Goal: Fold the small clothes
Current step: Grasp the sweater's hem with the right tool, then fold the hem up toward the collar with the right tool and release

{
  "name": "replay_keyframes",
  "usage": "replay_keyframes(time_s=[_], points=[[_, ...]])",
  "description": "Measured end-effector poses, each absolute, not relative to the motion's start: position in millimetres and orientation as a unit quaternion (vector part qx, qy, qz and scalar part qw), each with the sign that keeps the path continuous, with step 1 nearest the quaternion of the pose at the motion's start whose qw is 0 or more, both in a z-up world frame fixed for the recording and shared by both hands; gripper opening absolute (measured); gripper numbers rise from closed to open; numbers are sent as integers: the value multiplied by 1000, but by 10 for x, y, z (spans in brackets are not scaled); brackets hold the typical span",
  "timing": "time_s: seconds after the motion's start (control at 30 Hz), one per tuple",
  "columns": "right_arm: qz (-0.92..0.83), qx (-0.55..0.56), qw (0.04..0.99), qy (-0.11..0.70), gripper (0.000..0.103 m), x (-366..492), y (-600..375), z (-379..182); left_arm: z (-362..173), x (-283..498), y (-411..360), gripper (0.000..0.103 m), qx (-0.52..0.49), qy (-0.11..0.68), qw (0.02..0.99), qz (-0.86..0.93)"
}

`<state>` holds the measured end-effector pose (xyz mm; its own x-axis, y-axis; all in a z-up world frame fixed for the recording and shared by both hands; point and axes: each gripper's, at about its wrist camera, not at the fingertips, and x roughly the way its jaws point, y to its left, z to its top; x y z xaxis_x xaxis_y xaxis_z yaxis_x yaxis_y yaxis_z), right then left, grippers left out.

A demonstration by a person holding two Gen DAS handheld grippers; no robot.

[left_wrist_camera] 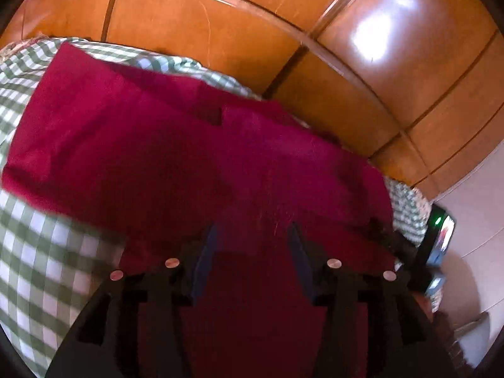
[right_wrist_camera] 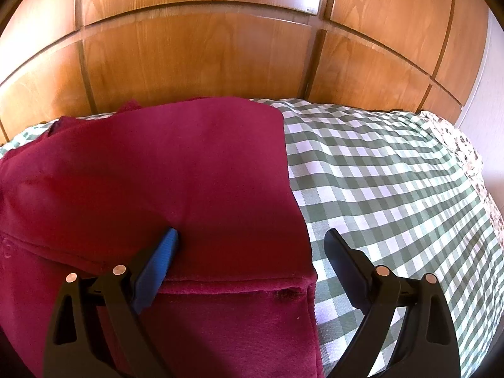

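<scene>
Under both claws lies the garment [right_wrist_camera: 163, 170] on the checked cloth [right_wrist_camera: 393, 173]. Right claw [right_wrist_camera: 252, 239] gapes wide astride its right edge; left claw [left_wrist_camera: 253, 236], part-spread, hovers over its middle.

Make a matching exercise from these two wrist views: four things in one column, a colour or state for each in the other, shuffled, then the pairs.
Things:
1. garment
2. bed cover
3. wardrobe doors
4. right gripper

Colours or states:
A. green and white check
B. jaws wide apart, one fingertip on the cloth
C. dark red, lying on the bed
D. glossy orange-brown wood

Pairs: 1-C, 2-A, 3-D, 4-B
</scene>
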<state>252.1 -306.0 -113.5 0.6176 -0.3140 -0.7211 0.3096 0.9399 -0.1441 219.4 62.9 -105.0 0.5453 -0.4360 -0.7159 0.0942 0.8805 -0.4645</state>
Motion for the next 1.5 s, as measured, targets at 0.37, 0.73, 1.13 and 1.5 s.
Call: replay_keyframes(time_s=[0.37, 0.73, 1.13, 1.5], points=[[98, 117, 897, 416, 62, 2404, -2111, -780, -1312, 1682, 934, 41, -142, 444, 879, -101], [205, 125, 827, 508, 10, 2911, -768, -1160, -1473, 1681, 850, 46, -130, 429, 887, -109], [206, 159, 911, 319, 8, 2791, -1539, 526, -1488, 1690, 748, 50, -121, 427, 890, -108], [35, 188, 907, 376, 8, 2735, -2843, -184, -1505, 1723, 665, 50, -107, 430, 891, -100]])
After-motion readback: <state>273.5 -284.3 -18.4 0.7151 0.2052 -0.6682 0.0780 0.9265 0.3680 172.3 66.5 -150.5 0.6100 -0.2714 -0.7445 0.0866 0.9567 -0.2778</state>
